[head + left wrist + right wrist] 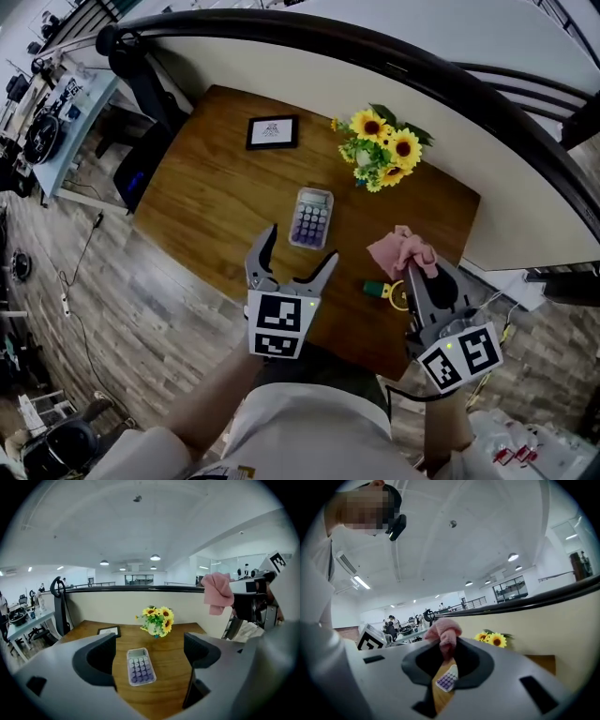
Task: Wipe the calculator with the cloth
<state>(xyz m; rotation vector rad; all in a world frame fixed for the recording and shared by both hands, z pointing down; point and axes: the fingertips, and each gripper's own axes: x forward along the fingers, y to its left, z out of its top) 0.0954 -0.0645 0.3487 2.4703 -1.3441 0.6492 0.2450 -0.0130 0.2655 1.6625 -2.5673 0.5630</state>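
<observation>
A small calculator (311, 217) with purple keys lies flat near the middle of the wooden table (206, 197). My left gripper (298, 258) hovers just in front of it, open and empty. In the left gripper view the calculator (140, 666) shows between the spread jaws of that gripper (149, 656). My right gripper (417, 272) is to the right, shut on a pink cloth (403, 251) that bunches up above its tips. The right gripper view shows the cloth (443, 632) pinched in the gripper (445, 651), with the calculator (446, 680) farther off below.
A pot of sunflowers (380, 147) stands behind the calculator, and a black picture frame (272, 132) lies at the back left. A small green and yellow object (384, 290) sits near the table's front edge by my right gripper. A dark railing (375, 52) runs behind the table.
</observation>
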